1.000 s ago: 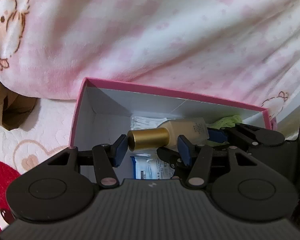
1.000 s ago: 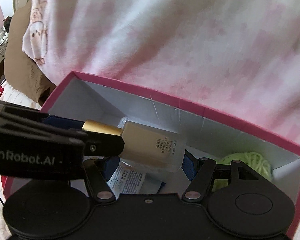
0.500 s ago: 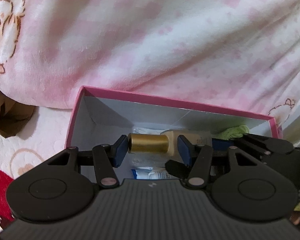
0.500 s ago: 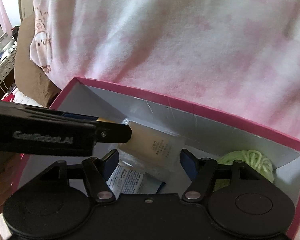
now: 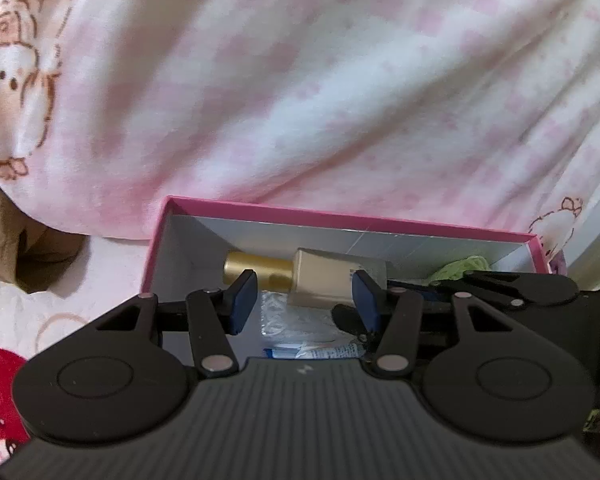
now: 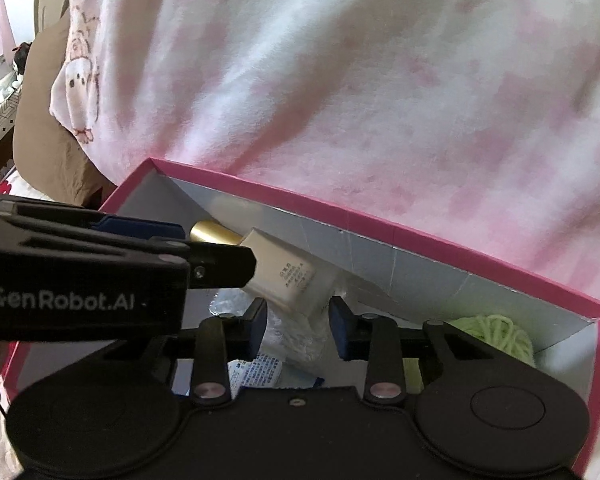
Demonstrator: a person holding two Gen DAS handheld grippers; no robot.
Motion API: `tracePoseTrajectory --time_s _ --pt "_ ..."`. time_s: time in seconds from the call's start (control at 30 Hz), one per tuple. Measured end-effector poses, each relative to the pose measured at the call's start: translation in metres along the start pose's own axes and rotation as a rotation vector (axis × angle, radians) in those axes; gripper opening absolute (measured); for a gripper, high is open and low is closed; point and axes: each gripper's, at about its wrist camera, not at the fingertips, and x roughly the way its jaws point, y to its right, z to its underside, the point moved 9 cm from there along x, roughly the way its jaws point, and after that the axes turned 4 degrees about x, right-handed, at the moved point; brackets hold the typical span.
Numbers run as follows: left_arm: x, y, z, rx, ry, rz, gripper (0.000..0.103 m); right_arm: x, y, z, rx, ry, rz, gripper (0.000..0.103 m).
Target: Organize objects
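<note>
A cream bottle with a gold cap (image 5: 324,282) lies on its side inside the pink-rimmed box (image 5: 340,218), on clear packets. It also shows in the right wrist view (image 6: 288,276). My left gripper (image 5: 305,306) is open, its blue pads either side of the bottle and apart from it, drawn back above the box. My right gripper (image 6: 298,330) is open just in front of the bottle's base, not touching it. The left gripper's body (image 6: 80,276) crosses the right wrist view at the left.
A green yarn ball (image 6: 496,332) sits in the box's right end. A blue-and-white packet (image 6: 260,374) lies on the box floor. A pink checked blanket (image 5: 300,80) rises right behind the box. A brown cushion (image 5: 16,236) lies at left.
The bottle has left both grippers and come to rest lying in the box. Both grippers have opened and drawn back from it.
</note>
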Motion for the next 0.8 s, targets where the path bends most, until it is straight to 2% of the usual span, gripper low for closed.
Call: tracePoseTrajectory --time_s 0.3,0.43,0.57,0.8 --pt "-0.038 -0.005 0.018 0.017 -0.039 -0.014 0.059 -0.056 -0.006 0.015 -0.001 0.057 0.023 0.046" --pt "-0.065 -0.008 0.031 0.030 -0.061 0.012 0.062 -0.080 0.004 0.018 0.034 0.102 0.034 0.056" --pt "-0.092 -0.007 0.045 0.062 -0.073 0.004 0.066 -0.111 0.009 0.040 0.115 0.138 0.033 0.057" --pt "-0.150 -0.001 0.057 0.141 -0.047 -0.039 0.078 -0.148 -0.002 0.053 0.133 0.138 0.081 0.061"
